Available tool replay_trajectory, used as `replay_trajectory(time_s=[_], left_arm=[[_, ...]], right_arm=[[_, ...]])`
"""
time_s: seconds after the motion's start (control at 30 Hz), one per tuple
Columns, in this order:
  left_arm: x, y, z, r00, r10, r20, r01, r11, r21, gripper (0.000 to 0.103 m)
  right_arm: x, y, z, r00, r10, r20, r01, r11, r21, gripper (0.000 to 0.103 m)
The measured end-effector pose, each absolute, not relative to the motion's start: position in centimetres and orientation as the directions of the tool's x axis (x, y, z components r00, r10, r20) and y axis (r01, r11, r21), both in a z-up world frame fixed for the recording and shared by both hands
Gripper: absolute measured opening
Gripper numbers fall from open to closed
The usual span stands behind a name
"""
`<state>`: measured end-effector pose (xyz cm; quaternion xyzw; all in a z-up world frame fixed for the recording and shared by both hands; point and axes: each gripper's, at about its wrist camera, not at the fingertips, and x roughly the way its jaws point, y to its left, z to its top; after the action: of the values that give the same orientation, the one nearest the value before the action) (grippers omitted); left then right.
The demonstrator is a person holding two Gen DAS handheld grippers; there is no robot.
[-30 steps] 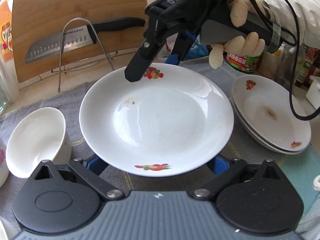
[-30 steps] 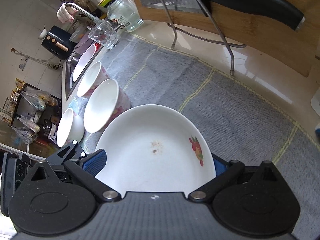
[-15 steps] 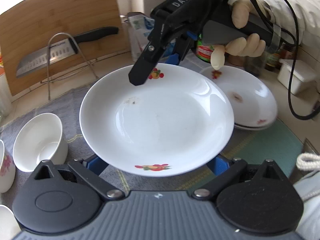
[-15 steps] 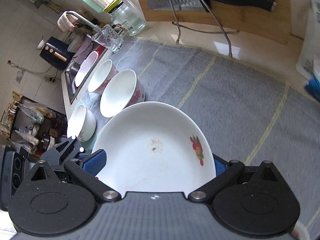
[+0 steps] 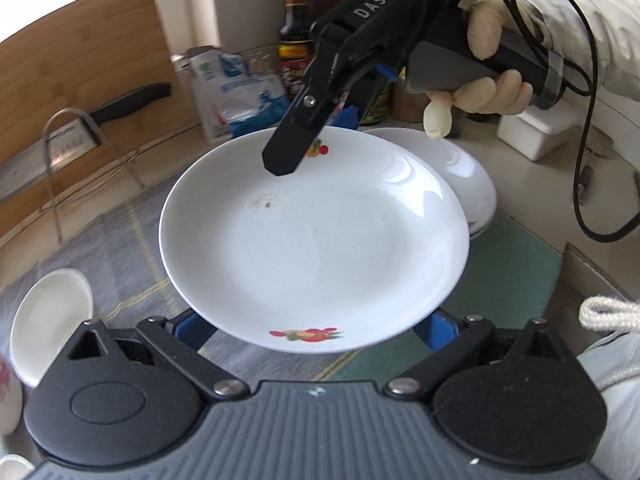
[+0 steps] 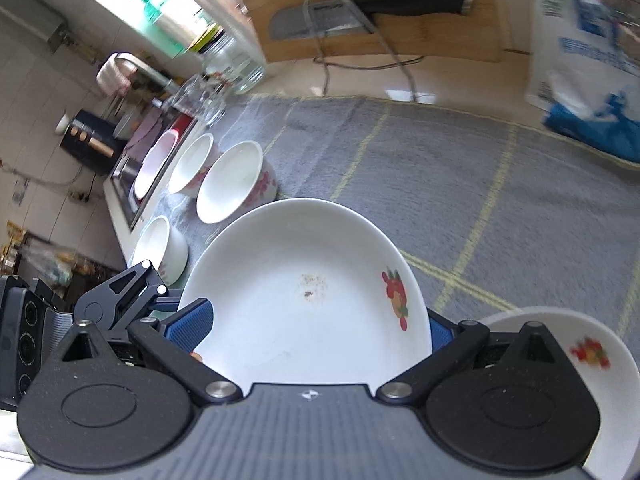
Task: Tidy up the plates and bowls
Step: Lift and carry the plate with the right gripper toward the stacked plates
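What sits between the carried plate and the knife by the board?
Only bare grey mat and some pale counter. The right wrist view shows it between the plate and the knife.

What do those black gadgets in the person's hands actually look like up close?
Each is matte black plastic with blue pads. The right gripper carries white "DAS" lettering, a grey handle and a looping black cable. The right hand wears a cream glove below a pale sleeve.

A home kitchen — a knife rests on a wire rack against a wooden cutting board, a sauce bottle stands by the wall, and bowls line a grey mat beside the sink.
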<state>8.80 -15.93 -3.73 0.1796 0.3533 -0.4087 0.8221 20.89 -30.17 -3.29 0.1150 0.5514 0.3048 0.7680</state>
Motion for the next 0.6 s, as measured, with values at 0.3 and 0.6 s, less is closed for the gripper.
replay_trajectory(time_s=[0.3,0.6], left_arm=[[9.5,-18.3,-3.5,0.319,-0.620,-0.717,0.880,0.475,-0.020,0.101],[10.7,-20.8,-4.2,0.220,-0.652,-0.726,0.925,0.376,-0.058,0.101]], right_arm=[[17.5,-34.4,-3.2,0.306,0.547,-0.779,-0.224,0.837,0.500,0.103],[15.3,-38.2,-4.2,0.350,0.512,-0.784,-0.125,0.855,0.503,0.103]])
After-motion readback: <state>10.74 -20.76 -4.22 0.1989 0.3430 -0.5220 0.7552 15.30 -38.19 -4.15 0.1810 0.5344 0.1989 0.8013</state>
